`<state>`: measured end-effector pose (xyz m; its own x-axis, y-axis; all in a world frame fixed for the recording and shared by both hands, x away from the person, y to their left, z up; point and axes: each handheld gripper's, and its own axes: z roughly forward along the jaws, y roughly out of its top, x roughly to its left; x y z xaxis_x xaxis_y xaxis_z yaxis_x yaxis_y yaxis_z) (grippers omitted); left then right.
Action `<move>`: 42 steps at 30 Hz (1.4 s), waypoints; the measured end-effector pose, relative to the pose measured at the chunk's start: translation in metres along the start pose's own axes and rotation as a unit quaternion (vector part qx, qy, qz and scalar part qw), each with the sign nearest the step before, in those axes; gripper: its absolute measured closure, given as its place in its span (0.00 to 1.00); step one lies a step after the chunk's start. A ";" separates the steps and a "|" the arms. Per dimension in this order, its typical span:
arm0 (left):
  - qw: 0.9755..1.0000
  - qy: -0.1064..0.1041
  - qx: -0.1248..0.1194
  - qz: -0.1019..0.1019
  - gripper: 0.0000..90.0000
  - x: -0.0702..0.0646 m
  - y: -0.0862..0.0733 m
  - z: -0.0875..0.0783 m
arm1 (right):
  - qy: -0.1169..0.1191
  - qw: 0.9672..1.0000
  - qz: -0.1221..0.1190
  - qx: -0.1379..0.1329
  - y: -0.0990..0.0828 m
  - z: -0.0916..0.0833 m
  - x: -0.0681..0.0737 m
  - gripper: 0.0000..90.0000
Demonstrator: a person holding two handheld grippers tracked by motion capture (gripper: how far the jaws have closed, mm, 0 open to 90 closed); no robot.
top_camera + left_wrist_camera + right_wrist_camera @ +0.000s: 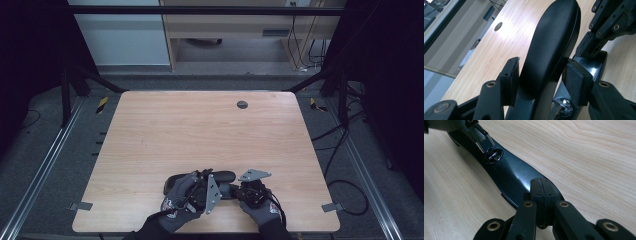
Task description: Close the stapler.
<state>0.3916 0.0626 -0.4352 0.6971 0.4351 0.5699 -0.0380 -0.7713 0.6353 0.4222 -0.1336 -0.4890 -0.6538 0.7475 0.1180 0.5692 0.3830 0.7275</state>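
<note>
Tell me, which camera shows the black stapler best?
The right gripper view: the stapler lies lengthwise, its glossy base and metal parts clear. The left gripper view shows its curved top close up. In the high view it is small, half hidden by gloved hands.

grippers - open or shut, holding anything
left gripper: around the black stapler, right pad touching, left pad a hair off; grip cannot be told.
right gripper: shut, pressing on the stapler's base.
</note>
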 end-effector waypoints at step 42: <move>0.999 -0.031 0.005 0.022 0.41 -0.011 0.003 0.001 | -0.034 0.999 0.016 -0.020 -0.001 -0.010 -0.014 0.90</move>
<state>0.3846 0.0552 -0.4399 0.7385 0.3709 0.5631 -0.0625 -0.7939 0.6049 0.4261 -0.1494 -0.4847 -0.5999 0.7942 0.0966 0.5681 0.3379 0.7504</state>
